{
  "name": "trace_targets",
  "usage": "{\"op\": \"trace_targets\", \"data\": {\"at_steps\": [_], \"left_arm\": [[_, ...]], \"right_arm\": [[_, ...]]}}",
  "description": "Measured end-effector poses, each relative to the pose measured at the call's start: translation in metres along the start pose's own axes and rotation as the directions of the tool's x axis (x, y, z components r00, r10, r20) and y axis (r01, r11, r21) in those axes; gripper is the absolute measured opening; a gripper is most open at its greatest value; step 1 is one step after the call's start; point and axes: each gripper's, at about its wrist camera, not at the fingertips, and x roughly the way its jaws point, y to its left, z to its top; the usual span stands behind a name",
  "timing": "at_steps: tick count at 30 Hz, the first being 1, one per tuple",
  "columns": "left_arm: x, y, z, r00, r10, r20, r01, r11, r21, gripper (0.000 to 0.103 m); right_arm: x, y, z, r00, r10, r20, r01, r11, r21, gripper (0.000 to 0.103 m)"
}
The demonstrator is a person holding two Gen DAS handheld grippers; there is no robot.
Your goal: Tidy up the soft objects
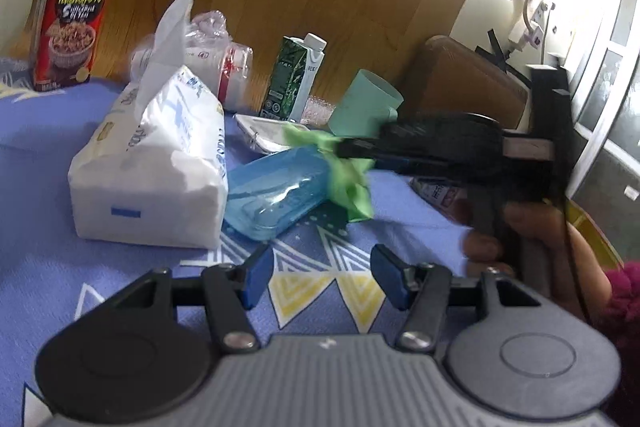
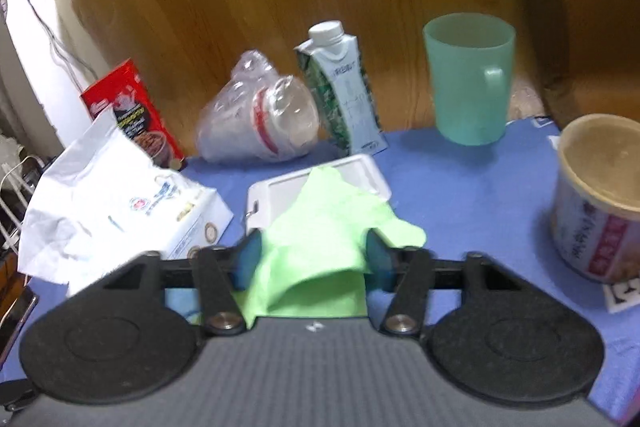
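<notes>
blue cloth (image 2: 460, 179) beneath right gripper (image 2: 314, 255) pinching green cloth (image 2: 320, 227).

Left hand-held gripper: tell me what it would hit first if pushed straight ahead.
Probably the blue plastic case lying beyond the open left hand-held gripper, beside the tissue pack; depth is unclear, and the patterned cloth may come first.

Back row crowded, front cloth left open

The worktop (image 1: 40, 267) ahead of the left claw (image 1: 318, 277) was left bare; farther passage was blocked by the tissue pack (image 1: 152, 179), blue case (image 1: 276, 195) and right claw (image 1: 352, 151).
</notes>
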Motion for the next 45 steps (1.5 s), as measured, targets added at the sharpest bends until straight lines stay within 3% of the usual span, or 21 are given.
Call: {"op": "trace_targets", "data": {"at_steps": [1, 5, 12, 15, 16, 17, 19, 24, 25, 27, 29, 30, 32, 34, 36, 39, 42, 45], "left_arm": [[0.000, 0.001, 0.000, 1.000, -0.006, -0.002, 0.006, 1.000, -0.009, 0.055], [0.001, 0.001, 0.001, 1.000, -0.009, -0.004, 0.009, 1.000, -0.013, 0.055], [-0.002, -0.002, 0.000, 0.999, -0.037, -0.013, 0.037, 0.999, 0.006, 0.055], [-0.001, -0.007, 0.000, 0.998, -0.058, -0.033, 0.058, 0.998, 0.013, 0.055], [-0.002, -0.009, -0.001, 0.997, -0.072, -0.040, 0.073, 0.997, 0.012, 0.055], [-0.003, -0.011, -0.001, 0.995, -0.092, -0.048, 0.093, 0.996, 0.006, 0.055], [-0.004, -0.019, -0.003, 0.987, -0.140, -0.074, 0.140, 0.990, -0.011, 0.055], [-0.004, -0.055, -0.010, 0.967, -0.223, -0.127, 0.232, 0.971, 0.061, 0.055], [-0.002, -0.062, -0.011, 0.962, -0.234, -0.137, 0.246, 0.966, 0.077, 0.062], [0.004, -0.071, -0.015, 0.954, -0.249, -0.166, 0.266, 0.960, 0.084, 0.075], [0.014, -0.078, -0.021, 0.944, -0.258, -0.206, 0.279, 0.957, 0.080, 0.076], [0.019, -0.080, -0.024, 0.938, -0.259, -0.231, 0.282, 0.956, 0.076, 0.073], [0.022, -0.083, -0.030, 0.938, -0.253, -0.236, 0.278, 0.957, 0.079, 0.069], [0.023, -0.083, -0.030, 0.934, -0.257, -0.249, 0.282, 0.957, 0.069, 0.046], [0.023, -0.078, -0.027, 0.915, -0.307, -0.262, 0.318, 0.948, 0.002, 0.037], [0.020, -0.084, -0.023, 0.914, -0.319, -0.250, 0.330, 0.944, 0.003, 0.037], [0.015, -0.107, -0.017, 0.920, -0.320, -0.228, 0.345, 0.935, 0.077, 0.037], [0.016, -0.135, -0.005, 0.907, -0.361, -0.214, 0.394, 0.910, 0.133, 0.037]], "right_arm": [[-0.010, 0.000, -0.001, 1.000, -0.021, 0.020, 0.021, 1.000, -0.009, 0.008], [-0.056, -0.001, -0.016, 0.992, -0.089, 0.087, 0.098, 0.990, -0.105, 0.008], [-0.144, 0.013, -0.084, 0.998, -0.011, 0.055, 0.026, 0.958, -0.287, 0.009], [-0.162, 0.026, -0.121, 1.000, 0.010, -0.004, -0.011, 0.931, -0.366, 0.014], [-0.164, 0.030, -0.130, 1.000, -0.001, -0.008, -0.002, 0.920, -0.391, 0.026], [-0.167, 0.034, -0.139, 1.000, -0.017, -0.001, 0.015, 0.909, -0.416, 0.045], [-0.171, 0.039, -0.147, 0.999, -0.033, 0.023, 0.039, 0.901, -0.431, 0.064], [-0.175, 0.035, -0.146, 0.999, -0.042, 0.021, 0.047, 0.912, -0.407, 0.067], [-0.174, 0.032, -0.145, 0.998, -0.054, 0.020, 0.057, 0.915, -0.398, 0.067], [-0.172, 0.027, -0.144, 0.997, -0.071, 0.016, 0.072, 0.922, -0.381, 0.066], [-0.168, 0.026, -0.144, 0.997, -0.078, 0.007, 0.075, 0.926, -0.371, 0.064], [-0.167, 0.025, -0.144, 0.997, -0.076, 0.003, 0.072, 0.926, -0.371, 0.062], [-0.158, 0.026, -0.141, 0.997, -0.074, -0.011, 0.065, 0.925, -0.374, 0.044], [-0.150, 0.026, -0.138, 0.998, -0.061, -0.014, 0.051, 0.930, -0.364, 0.032], [-0.145, 0.026, -0.136, 0.999, -0.052, -0.010, 0.045, 0.933, -0.358, 0.027], [-0.145, 0.027, -0.136, 0.999, -0.042, 0.009, 0.043, 0.936, -0.348, 0.015], [-0.158, 0.029, -0.139, 0.995, -0.060, 0.083, 0.086, 0.929, -0.361, 0.015], [-0.175, 0.024, -0.136, 0.981, -0.097, 0.170, 0.151, 0.927, -0.344, 0.015]]}}
